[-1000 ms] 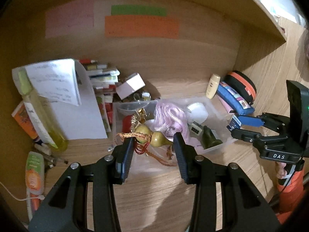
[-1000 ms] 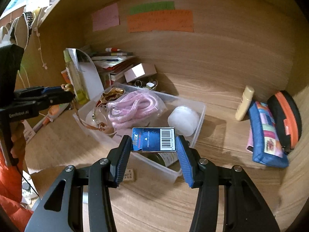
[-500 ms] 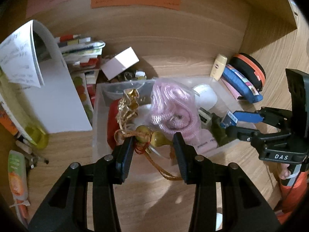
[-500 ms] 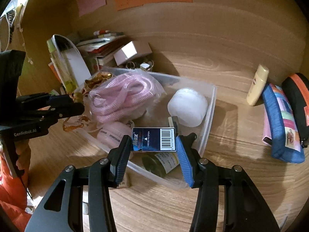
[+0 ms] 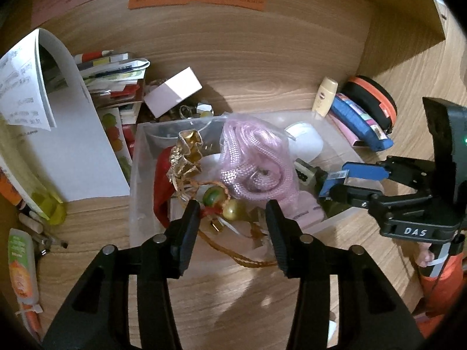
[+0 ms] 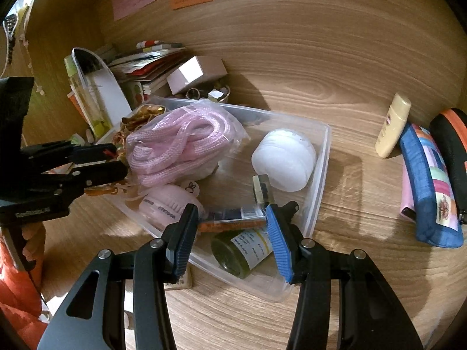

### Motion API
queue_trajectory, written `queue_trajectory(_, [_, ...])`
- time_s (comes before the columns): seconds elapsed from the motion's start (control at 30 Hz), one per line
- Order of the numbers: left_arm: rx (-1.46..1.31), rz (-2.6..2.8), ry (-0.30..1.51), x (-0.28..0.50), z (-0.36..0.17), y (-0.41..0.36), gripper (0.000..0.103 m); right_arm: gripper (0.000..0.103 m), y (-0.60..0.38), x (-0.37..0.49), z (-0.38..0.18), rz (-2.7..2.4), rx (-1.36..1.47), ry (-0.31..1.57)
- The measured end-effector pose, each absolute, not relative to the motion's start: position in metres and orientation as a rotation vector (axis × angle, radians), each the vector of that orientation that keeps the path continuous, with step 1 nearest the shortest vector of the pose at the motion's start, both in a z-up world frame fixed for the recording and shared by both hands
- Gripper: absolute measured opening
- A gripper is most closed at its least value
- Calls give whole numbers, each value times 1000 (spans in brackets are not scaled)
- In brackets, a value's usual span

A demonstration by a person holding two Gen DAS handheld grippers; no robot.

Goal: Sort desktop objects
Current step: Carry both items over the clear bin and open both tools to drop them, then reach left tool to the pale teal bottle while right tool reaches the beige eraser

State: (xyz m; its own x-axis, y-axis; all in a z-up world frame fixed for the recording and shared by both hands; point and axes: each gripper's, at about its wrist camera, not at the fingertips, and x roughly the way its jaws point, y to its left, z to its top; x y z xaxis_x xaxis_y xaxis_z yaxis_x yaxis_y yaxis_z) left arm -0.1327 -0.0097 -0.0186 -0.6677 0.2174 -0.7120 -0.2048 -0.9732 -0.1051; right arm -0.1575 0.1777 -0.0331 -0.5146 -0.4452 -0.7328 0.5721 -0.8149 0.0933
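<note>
Left wrist view: gourd charm [image 5: 229, 208] is released by the just-widened left gripper [image 5: 232, 218], light, tangly; slim rigid blue card [image 6: 233, 214] is clamped edgewise by the right gripper [image 6: 232, 218] over the clear bin [image 6: 319, 175].

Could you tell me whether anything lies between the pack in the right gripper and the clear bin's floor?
Yes: a green jar lies on its side in the clear bin, just under the pack held by the right gripper.
</note>
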Motion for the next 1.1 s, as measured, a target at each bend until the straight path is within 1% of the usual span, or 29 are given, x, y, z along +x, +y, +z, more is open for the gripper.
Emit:
queue_trajectory(0.1, [-1114, 2682, -8, -127, -13, -8, 48, 45, 177, -156, -30, -2310, 1053, 214])
queue_trajectory(0.17, [-1087, 2689, 3, -122, -7, -6, 56, 45, 178, -153, -27, -2314, 1045, 213])
queue_trajectory(0.33, [-1051, 2702, 29, -111, 3, -4, 61, 46, 180, -142, -20, -2317, 1018, 218])
queue_trajectory(0.4, [-1048, 2703, 26, -107, 4, -4, 66, 49, 180, -137, -18, -2321, 1003, 224])
queue_trajectory(0.47, [-1042, 2713, 27, -101, 6, -5, 67, 56, 182, -131, -15, -2326, 988, 228])
queue_trajectory(0.5, [-1041, 2715, 29, -99, 6, -5, 68, 57, 182, -128, -14, -2330, 976, 232])
queue_trajectory(0.57, [-1039, 2723, 35, -93, 8, -4, 73, 60, 184, -122, -11, -2335, 957, 240])
queue_trajectory(0.6, [-1035, 2728, 38, -91, 8, -4, 73, 61, 185, -120, -10, -2334, 952, 241])
queue_trajectory(0.67, [-1030, 2735, 49, -85, 9, -3, 74, 67, 186, -115, -7, -2335, 939, 244])
queue_trajectory(0.7, [-1030, 2738, 54, -83, 10, -2, 74, 68, 186, -112, -7, -2339, 931, 247])
queue_trajectory(0.73, [-1031, 2740, 56, -81, 10, -1, 77, 68, 186, -110, -6, -2339, 926, 250])
queue_trajectory(0.77, [-1033, 2742, 60, -78, 9, -1, 85, 68, 187, -108, -6, -2336, 924, 253])
queue_trajectory(0.83, [-1029, 2753, 64, -73, 8, 0, 92, 69, 188, -104, -6, -2333, 923, 256])
queue_trajectory(1.1, [-1131, 2741, 62, -52, -5, 0, 93, 70, 191, -94, -13, -2314, 930, 284])
